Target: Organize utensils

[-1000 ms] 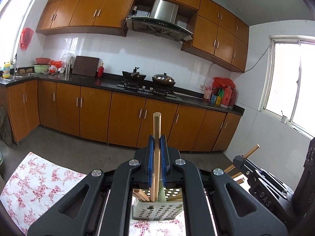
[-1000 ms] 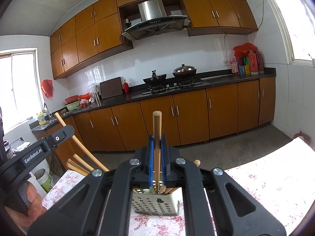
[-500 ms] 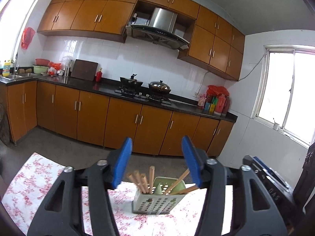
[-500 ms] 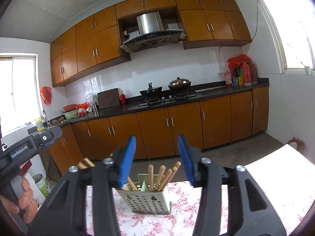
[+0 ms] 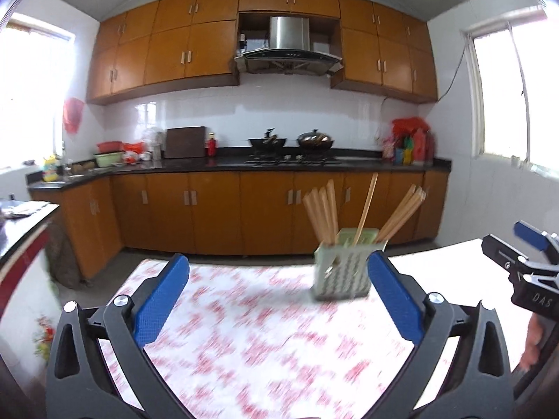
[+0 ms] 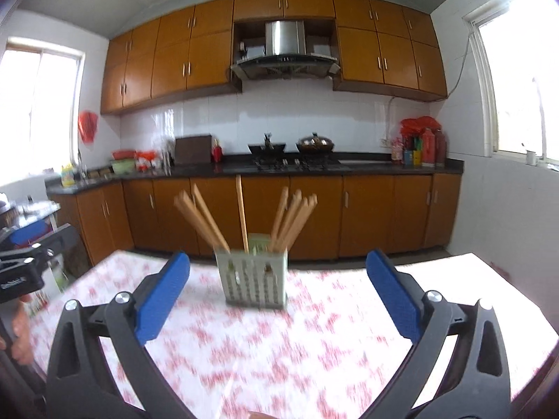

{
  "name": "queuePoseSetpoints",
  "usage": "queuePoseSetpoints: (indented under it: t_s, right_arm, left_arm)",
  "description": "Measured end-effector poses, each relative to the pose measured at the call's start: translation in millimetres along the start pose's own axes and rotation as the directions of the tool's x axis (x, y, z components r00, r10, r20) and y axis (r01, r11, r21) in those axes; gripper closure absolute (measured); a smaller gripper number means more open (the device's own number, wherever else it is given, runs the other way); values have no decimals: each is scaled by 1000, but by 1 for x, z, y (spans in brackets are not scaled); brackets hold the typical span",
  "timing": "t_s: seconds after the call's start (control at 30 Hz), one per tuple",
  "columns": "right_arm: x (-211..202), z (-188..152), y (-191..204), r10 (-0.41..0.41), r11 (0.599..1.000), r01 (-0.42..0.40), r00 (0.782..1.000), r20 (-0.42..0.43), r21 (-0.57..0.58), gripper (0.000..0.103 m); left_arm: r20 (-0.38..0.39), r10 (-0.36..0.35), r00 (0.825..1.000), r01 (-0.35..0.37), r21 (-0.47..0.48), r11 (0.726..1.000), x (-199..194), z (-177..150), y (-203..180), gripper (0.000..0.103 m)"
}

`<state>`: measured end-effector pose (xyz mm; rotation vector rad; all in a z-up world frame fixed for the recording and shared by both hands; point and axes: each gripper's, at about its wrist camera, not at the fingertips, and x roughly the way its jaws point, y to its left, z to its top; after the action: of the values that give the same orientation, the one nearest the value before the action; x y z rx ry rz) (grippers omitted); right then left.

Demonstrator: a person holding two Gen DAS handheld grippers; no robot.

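A pale green slotted utensil holder (image 5: 340,265) stands on the floral tablecloth (image 5: 244,342) and holds several wooden chopsticks (image 5: 321,209) that lean outward. It also shows in the right wrist view (image 6: 252,276), with its chopsticks (image 6: 201,216). My left gripper (image 5: 277,296) is open and empty, back from the holder, which sits behind its right finger. My right gripper (image 6: 277,296) is open and empty, with the holder between its fingers and farther off. The right gripper's tip (image 5: 531,272) shows at the right edge of the left wrist view.
The table's far edge lies just behind the holder. Beyond it runs a kitchen counter (image 5: 244,166) with a stove, pots and bottles over orange cabinets. A red-fronted unit (image 5: 21,244) stands left of the table. The left gripper's body (image 6: 24,272) shows at left.
Both grippers let go of their chopsticks, which now stand in the holder. Both have opened wide and pulled back and up from the holder.
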<state>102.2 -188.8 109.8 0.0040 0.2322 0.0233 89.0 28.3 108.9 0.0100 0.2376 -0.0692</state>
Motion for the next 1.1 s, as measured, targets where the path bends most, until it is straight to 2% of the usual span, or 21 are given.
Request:
queuePoseSetpoints:
  t_s: [0.1,0.2,0.33,0.5,0.7,1.1]
  right_arm:
    - [-15,-27,6,-25,999,24,1000,-14,-23,4]
    - [-25,-48,8,-15,1000,14,999,-39,-27,4]
    - [-33,-68,5,-13,1000,13,997,-75,-7,4]
    - [-43,-89,6,-33,999,32,995,-92,-10,4]
    - [-50,-105,1,-40,999,39,994,-101,-7,4]
    - [-51,-113,0,-38,999,38,993,-112,-1,4]
  left_arm:
    - [-14,39,999,-39,2,999,-14,-25,0,2]
    - [-7,64,998,-63,12,998,-25,-45,-3,2]
    - [-6,70,998,-69,19,997,-34,-64,-6,2]
    - [-44,57,997,-59,-36,998,-35,-83,-7,2]
    - [-50,57,997,-60,-59,996,-44,-103,-10,2]
    - [-59,60,996,-63,-45,997,-49,-113,-13,2]
